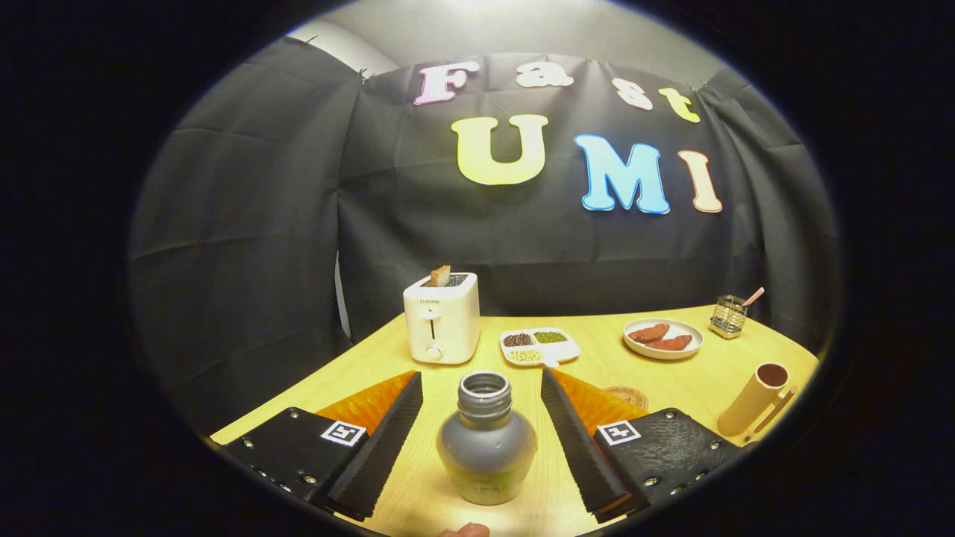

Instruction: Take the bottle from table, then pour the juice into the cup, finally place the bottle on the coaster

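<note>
Fingers of the gripper (482,399) stand wide apart, one on each side of the bottle (486,440), neither touching it. Uncapped, the bottle stands upright on the table (589,373) between them. Beyond the right finger lies the coaster (628,395), partly hidden; the cup (755,399) stands farther right. Toaster (442,317), tray (539,346) and plate (663,338) sit well beyond.

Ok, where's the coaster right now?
In the gripper view, the coaster lies flat on the table just beyond the right finger, partly hidden by it. It sits nearer than the plate, with the cup off to its right.
</note>
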### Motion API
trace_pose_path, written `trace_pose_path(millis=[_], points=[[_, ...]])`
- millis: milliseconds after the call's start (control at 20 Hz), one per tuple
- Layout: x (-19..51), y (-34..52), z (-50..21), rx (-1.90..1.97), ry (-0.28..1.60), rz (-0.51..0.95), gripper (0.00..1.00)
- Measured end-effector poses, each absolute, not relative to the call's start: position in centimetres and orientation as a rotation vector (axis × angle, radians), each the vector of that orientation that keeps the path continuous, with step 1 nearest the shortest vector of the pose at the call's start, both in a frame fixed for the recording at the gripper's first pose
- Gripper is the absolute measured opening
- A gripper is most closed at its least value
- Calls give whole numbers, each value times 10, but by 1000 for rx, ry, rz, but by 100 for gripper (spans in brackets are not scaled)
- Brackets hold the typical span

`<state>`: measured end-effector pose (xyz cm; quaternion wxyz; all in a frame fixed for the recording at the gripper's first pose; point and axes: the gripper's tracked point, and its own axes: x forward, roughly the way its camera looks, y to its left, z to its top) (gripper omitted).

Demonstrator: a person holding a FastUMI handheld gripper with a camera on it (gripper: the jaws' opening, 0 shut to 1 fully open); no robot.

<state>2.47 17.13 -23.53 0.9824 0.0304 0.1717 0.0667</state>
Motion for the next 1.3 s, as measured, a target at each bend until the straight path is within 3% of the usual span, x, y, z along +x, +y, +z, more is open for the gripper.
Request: trace_pose_path(millis=[1300], points=[[-2, 173, -324, 31, 570, 120, 97]])
